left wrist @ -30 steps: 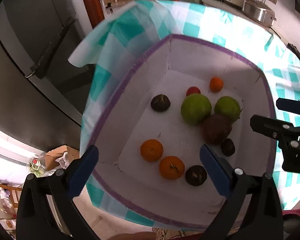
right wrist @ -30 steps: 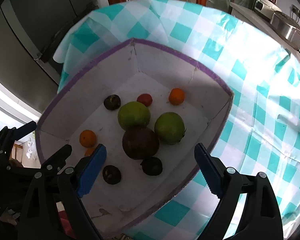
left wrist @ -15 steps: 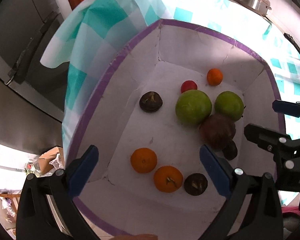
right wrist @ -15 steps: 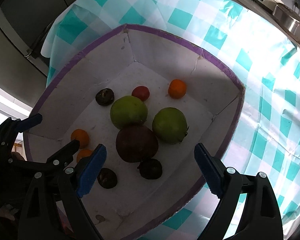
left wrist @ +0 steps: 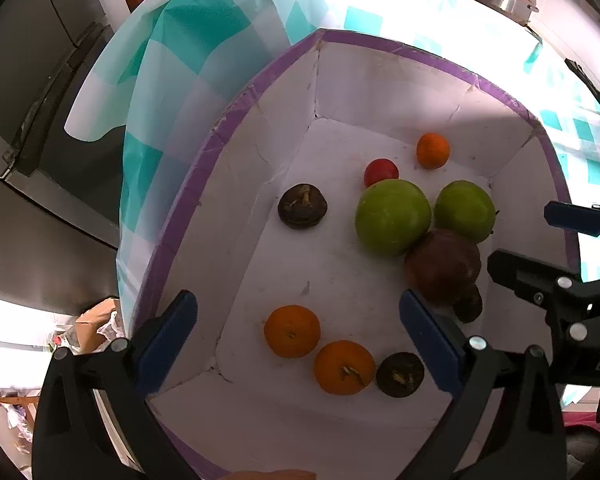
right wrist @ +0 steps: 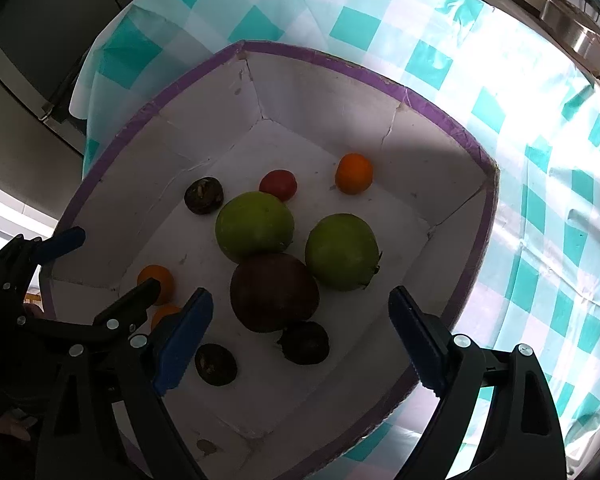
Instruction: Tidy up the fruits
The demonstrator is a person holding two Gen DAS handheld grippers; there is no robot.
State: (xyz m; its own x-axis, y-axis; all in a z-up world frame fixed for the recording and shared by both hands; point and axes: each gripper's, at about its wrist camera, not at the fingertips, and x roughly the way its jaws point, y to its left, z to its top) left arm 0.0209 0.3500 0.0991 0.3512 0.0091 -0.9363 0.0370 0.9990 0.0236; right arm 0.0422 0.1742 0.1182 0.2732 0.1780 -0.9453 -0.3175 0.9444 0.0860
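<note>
I have both claws hovering over the box (left wrist: pixel 400 50), a white carton with a purple rim sitting on the worktop's checked cloth (right wrist: pixel 440 28). My left claw (left wrist: pixel 298 332) is spread wide with nothing in it, and my right claw (right wrist: pixel 300 330) is just as wide and just as bare.

All the fruit lies loose on the box floor. In the right view, the two green apples (right wrist: pixel 254 222) sit mid-frame, and they seem to touch the big dark purple fruit (right wrist: pixel 274 292) just below them. A small red fruit (right wrist: pixel 278 184) sits just beside the upper-left apple, and a small orange (right wrist: pixel 354 173) lies apart toward the upper right. In the left view, two more oranges (left wrist: pixel 292 331) sit close together at lower centre, with a dark wrinkled fruit (left wrist: pixel 400 374) just beside them; another like it (left wrist: pixel 302 206) stands alone in the upper middle.

I judge the apples firm, smooth and fairly weighty; I would close across their widest part, since the skin looks slick and a pinch high up could squirt them out. The oranges look softer with a grippier peel, so a gentle squeeze at the middle should do. The dark wrinkled ones look dried and light, possibly brittle. The purple fruit rests against its neighbours, so lifting it may set them rolling.
</note>
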